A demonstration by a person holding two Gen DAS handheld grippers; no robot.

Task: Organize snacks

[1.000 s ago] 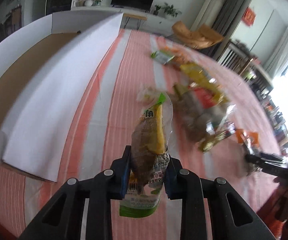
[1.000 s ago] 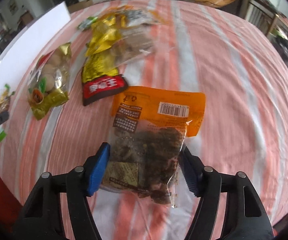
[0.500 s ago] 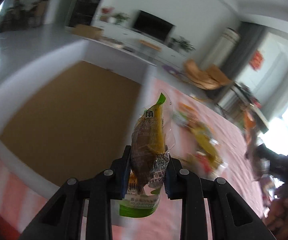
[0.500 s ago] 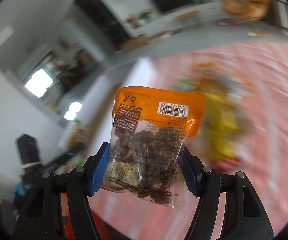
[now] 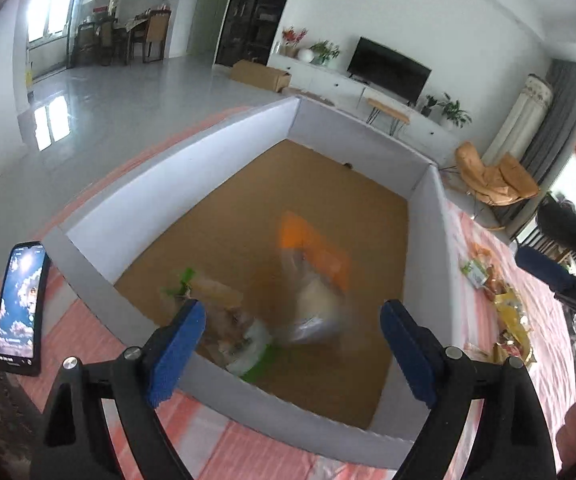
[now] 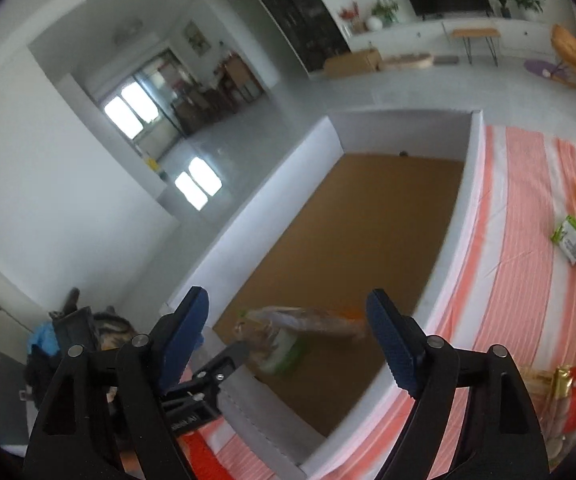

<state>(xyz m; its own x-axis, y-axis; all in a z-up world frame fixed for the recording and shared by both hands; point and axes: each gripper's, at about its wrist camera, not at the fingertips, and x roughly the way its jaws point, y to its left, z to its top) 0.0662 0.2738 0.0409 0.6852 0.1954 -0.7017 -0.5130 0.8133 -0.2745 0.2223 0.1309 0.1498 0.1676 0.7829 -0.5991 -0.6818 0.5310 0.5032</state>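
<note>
Both snack packets had left the fingers since the earlier frames, when each gripper was clamped on one, and both grippers had swung from the striped desk to above the box. Left gripper: jaws opening, fingers released, nothing pressed between the blue pads; it pointed down into the white-walled cardboard box. Green-tipped packet: blurred, low in the box near its front wall, seen between the left fingers but apart from them. Orange-topped packet: also blurred, just beside the green-tipped one, over the brown box floor; whether either packet had yet settled could not be told. Right gripper: jaws likewise opening, fingers released and bare, aimed at the same corner of the box, where both packets appeared as one smeared shape. Remaining snacks lay on the desk to the right of the box. A phone rested on the desk just beside the box's left wall.
</note>
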